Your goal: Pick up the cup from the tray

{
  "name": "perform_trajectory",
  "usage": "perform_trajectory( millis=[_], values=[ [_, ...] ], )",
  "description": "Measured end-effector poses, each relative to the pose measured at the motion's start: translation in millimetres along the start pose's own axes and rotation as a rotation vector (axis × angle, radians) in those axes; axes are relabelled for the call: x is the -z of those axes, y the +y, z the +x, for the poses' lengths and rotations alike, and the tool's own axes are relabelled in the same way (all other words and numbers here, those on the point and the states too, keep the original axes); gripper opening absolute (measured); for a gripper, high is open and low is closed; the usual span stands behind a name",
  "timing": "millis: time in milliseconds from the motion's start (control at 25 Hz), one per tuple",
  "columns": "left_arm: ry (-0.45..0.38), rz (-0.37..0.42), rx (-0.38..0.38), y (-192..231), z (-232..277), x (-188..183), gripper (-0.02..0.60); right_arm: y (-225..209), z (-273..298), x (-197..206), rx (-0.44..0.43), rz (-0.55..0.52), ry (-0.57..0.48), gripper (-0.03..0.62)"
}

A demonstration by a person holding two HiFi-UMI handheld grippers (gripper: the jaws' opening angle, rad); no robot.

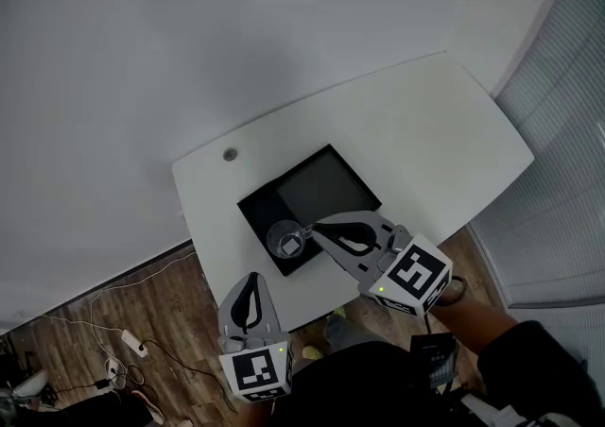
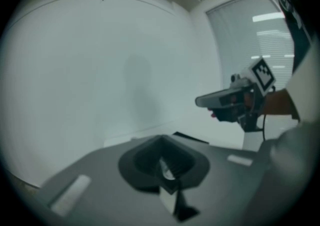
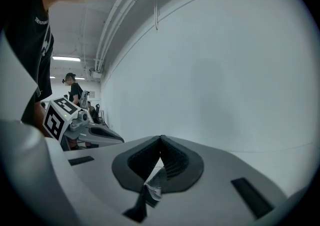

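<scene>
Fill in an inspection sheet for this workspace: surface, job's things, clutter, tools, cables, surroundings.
Surface: white table, carrying only the black tray; round grommet near its far edge.
Job's things: clear cup upright at the tray's near corner.
Clutter: nothing seen.
Tools: left tool shut, empty, over the table's near edge; right tool shut, tips beside the cup.
Cables: cables and a white plug on the wooden floor.
Surroundings: plain wall; window blinds.
</scene>
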State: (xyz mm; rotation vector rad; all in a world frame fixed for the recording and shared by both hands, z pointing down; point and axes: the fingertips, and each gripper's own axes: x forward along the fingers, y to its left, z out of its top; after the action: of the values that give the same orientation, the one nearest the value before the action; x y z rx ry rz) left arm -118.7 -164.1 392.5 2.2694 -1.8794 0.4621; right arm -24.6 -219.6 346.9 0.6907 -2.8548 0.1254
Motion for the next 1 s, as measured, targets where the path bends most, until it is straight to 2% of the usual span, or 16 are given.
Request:
perform_trajectory(
  millis=[160,280,520,1000],
  values=[
    [0.023,-0.004,0.033,-3.5,18.2,5.8,0.003,-15.8,7.8,2.5,-0.016,0.010,0.005,0.005],
    [0.036,0.010,0.027,-0.2,35.3,12.9,0.003,-31.4,14.5,7.6,-0.010,-0.010,0.011,0.005],
    [0.057,0.012,0.030,4.6,48.1,22.8,0.005,-43.7,17.9,11.8,0.000,0.021,0.019,0.005],
    [0.054,0.006,0.160,12.6,54.3,41.1,0.029,-32.4,29.5,8.5,0.100,0.044,0.028,0.005]
  ],
)
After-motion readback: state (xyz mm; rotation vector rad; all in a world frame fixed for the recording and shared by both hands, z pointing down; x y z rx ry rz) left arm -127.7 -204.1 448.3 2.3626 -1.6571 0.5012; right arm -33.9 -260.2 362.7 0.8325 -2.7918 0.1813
